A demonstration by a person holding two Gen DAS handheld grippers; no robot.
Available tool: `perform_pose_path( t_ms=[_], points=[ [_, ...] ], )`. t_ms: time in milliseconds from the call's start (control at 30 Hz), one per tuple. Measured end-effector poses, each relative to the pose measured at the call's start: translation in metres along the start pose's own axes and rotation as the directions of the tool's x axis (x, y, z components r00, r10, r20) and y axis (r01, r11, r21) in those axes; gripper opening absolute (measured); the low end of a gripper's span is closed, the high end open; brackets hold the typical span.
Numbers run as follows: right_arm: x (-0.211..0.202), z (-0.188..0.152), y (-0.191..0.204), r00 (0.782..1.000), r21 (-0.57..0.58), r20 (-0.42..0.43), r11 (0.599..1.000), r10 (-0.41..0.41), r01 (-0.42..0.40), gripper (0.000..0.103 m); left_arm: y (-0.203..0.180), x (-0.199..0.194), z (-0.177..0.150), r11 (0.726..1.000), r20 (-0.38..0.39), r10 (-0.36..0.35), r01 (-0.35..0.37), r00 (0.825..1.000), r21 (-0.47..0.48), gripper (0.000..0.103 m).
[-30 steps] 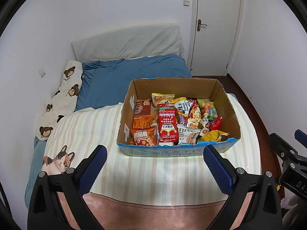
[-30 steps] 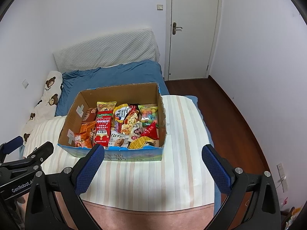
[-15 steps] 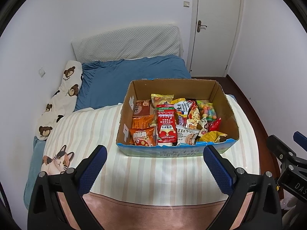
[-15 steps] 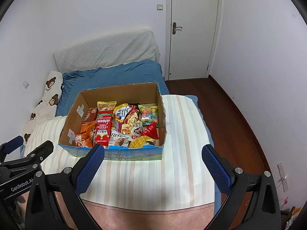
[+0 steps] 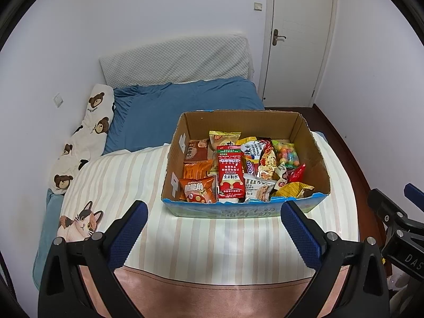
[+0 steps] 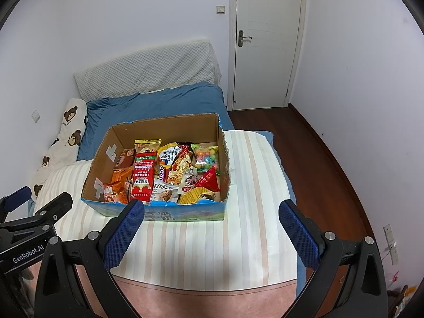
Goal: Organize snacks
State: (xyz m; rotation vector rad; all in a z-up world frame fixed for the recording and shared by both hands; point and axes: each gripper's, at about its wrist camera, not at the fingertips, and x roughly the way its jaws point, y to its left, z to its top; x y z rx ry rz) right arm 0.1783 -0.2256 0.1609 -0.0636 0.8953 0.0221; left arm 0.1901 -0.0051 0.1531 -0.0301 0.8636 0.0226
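An open cardboard box (image 5: 314,143) (image 6: 224,156) sits on the striped blanket and holds several snack packets. A tall red packet (image 5: 230,176) (image 6: 142,177) lies in the middle, orange packets (image 5: 197,189) at the left, a bag of coloured candy (image 5: 287,155) (image 6: 205,155) at the right. My left gripper (image 5: 214,210) hovers open in front of the box's near wall, nothing between its fingers. My right gripper (image 6: 212,209) is open too, near the box's front right corner, and holds nothing.
The striped blanket (image 5: 119,180) (image 6: 254,175) covers the near part of a blue bed (image 5: 164,108). A bear-print pillow (image 5: 87,132) lies along the left wall, a grey headboard cushion (image 5: 175,61) behind. A white door (image 6: 267,39) and wooden floor (image 6: 318,153) are to the right.
Both grippers have drifted slightly, so the box sits a little differently in each view. Both stay open and the snacks have not moved.
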Motion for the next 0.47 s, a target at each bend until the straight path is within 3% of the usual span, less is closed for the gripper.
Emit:
perform_pose_path(
  t_ms=[467],
  points=[
    [-0.0022,0.0025,0.0021,1.0,0.005,0.009,1.0,-0.001,0.001,0.103,0.0009,-0.0041,0.0013,1.0,0.01,0.001,-0.001,1.0,-0.005,0.103]
  ],
)
